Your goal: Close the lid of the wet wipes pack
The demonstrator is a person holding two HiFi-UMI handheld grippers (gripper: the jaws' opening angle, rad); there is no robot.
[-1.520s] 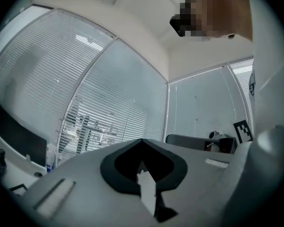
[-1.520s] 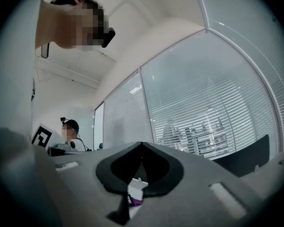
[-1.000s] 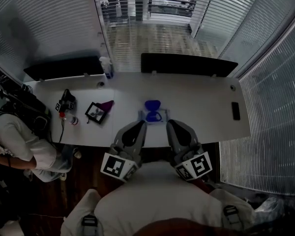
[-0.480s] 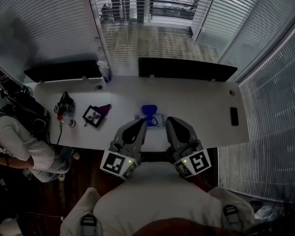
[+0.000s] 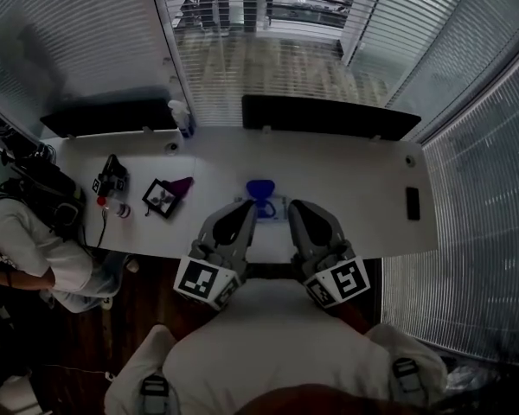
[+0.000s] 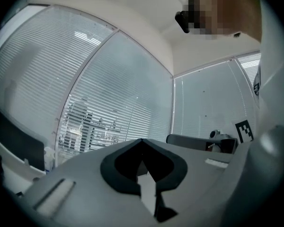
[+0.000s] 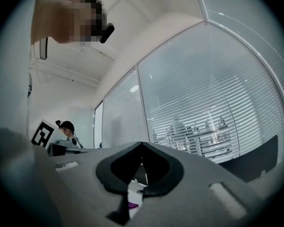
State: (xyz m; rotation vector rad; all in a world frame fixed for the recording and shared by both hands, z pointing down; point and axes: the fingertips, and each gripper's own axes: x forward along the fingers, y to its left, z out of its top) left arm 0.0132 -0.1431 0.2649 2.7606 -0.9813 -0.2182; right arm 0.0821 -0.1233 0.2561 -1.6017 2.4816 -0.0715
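Note:
The wet wipes pack [image 5: 274, 208] lies on the white desk [image 5: 355, 180] near its front edge, with its blue lid [image 5: 260, 188] standing upright and open. My left gripper [image 5: 242, 209] and right gripper [image 5: 297, 209] are held close to my body, their tips just short of the pack on either side, touching nothing. Both are shut and hold nothing. In the left gripper view the left gripper [image 6: 142, 141] points at the blinds. In the right gripper view the right gripper [image 7: 142, 144] points up the same way. Neither gripper view shows the pack.
A black frame [image 5: 162, 197] with a purple object [image 5: 183, 185] lies left of the pack. A black device [image 5: 111, 178] and a small bottle [image 5: 118, 208] sit farther left. A phone [image 5: 413, 203] lies at the desk's right end. A person [image 5: 26, 240] crouches at the left.
Both grippers have edged slightly forward toward the pack, and the head view has shifted a little. The blue lid stays upright.

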